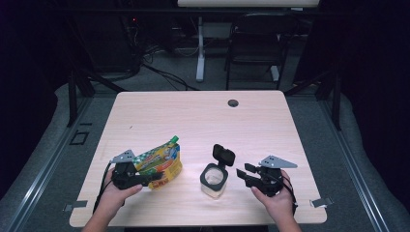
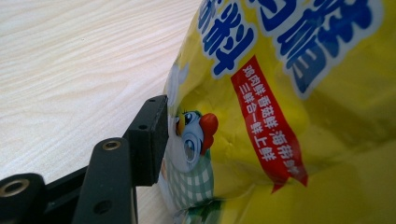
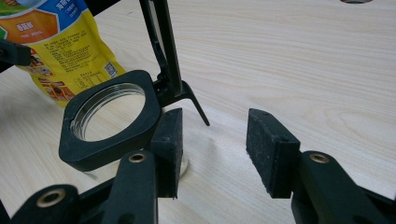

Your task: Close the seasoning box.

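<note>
A: Right gripper (image 3: 212, 154), bottom of its own view: jaws wide apart, nothing between the pads, just bare table (image 3: 299, 60). Left-hand pad close beside the jar (image 3: 109, 119), touching or not, can't tell.

B: Jar where?

A: Lower centre of high view (image 1: 214, 180), lid (image 1: 224, 154) flipped up & back on its hinge, mouth open. Right gripper (image 1: 247, 175) just to its right, level w/ it.

B: And the pouch?

A: Lower left of high view (image 1: 162, 162), upright, leaning right, green spout (image 1: 174, 140) at top. Near the jar, not touching.

B: Left gripper?

A: At the pouch's left side (image 1: 147, 180). Jaws well spread; in left gripper view one pad (image 2: 152, 140) sits against the pouch's (image 2: 280, 116) edge, other jaw hidden behind the bag. Looks like a wide hold on the pouch.

B: Step in hand?

A: Prob. pouring pouch into jar. Tips: grip pouch low & firm, foil will buckle. Lift before tilting, bring spout over jar mouth, clear of raised lid. Close right jaws on jar body first so it won't slide or tip.
</note>
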Available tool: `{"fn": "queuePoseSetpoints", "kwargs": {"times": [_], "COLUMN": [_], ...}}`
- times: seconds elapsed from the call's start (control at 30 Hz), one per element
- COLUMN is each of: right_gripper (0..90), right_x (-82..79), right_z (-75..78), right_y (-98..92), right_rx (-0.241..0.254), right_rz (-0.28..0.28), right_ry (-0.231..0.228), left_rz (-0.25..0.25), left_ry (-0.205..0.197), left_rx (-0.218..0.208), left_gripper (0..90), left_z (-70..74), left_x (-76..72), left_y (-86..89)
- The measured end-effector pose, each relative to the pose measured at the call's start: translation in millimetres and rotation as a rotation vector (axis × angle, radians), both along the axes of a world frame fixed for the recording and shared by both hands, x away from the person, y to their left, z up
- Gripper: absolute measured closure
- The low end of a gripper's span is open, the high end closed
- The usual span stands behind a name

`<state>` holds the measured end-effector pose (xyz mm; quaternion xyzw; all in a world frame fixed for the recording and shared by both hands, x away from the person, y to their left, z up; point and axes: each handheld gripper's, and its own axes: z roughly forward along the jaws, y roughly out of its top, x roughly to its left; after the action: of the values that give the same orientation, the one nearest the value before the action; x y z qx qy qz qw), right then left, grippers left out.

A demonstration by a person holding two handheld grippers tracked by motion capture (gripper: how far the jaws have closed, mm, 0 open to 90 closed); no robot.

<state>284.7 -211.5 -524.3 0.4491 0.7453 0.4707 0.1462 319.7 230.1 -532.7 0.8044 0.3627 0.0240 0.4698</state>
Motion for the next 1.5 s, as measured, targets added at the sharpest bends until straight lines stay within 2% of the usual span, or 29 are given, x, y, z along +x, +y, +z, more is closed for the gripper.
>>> {"fn": "queuePoseSetpoints", "kwargs": {"times": [0.3,0.4,0.9,1.17,1.2,1.5], "right_gripper": [56.4,56.4,56.4,56.4,56.4,56.4], "right_x": [-0.1,0.0,-0.2,-0.1,-0.1,-0.2], "right_z": [-0.1,-0.4,-0.8,-1.2,-1.4,-1.6], "right_y": [0.4,0.7,0.9,1.1,1.3,1.3], "right_rx": [-0.003,-0.004,-0.005,-0.002,0.0,0.002], "right_rz": [0.003,0.003,0.005,0.007,0.005,0.003], "right_ry": [0.001,0.001,0.001,0.005,0.005,0.006], "left_rz": [0.0,0.014,0.02,0.022,0.023,0.021], "left_ry": [-0.004,-0.006,-0.008,-0.024,-0.022,-0.014], "left_rx": [0.019,0.014,0.012,0.01,0.0,0.008], "left_gripper": [45.7,44.8,39.7,39.0,39.0,38.3], "left_z": [-5.2,-8.2,-27.4,-32.5,-34.1,-39.7], "left_x": [0.2,0.2,3.6,4.2,4.1,4.9], "left_y": [-3.5,-6.2,-13.1,-14.4,-14.6,-15.6]}}
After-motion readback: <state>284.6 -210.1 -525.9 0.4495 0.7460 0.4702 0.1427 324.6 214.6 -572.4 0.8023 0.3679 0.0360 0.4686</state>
